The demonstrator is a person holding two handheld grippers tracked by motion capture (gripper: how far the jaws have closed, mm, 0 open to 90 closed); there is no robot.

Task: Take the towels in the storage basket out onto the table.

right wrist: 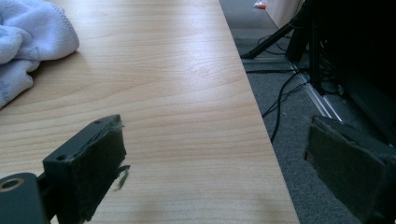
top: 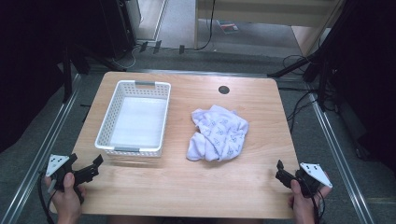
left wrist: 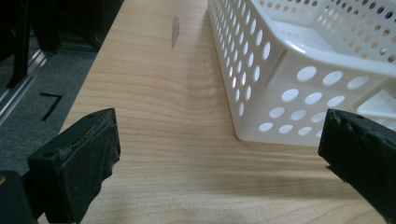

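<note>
A crumpled white towel with a faint blue pattern lies right of the table's middle; its edge shows at the top left of the right gripper view. A white perforated basket stands empty on the left half, and its near corner fills the upper right of the left gripper view. My left gripper rests at the front left corner, open, jaws wide apart with bare wood between them. My right gripper sits at the front right edge, open and empty.
The wooden table has a round cable hole at the back. Metal rails run along both sides on the floor. Dark stands and cables lie off the table's right edge.
</note>
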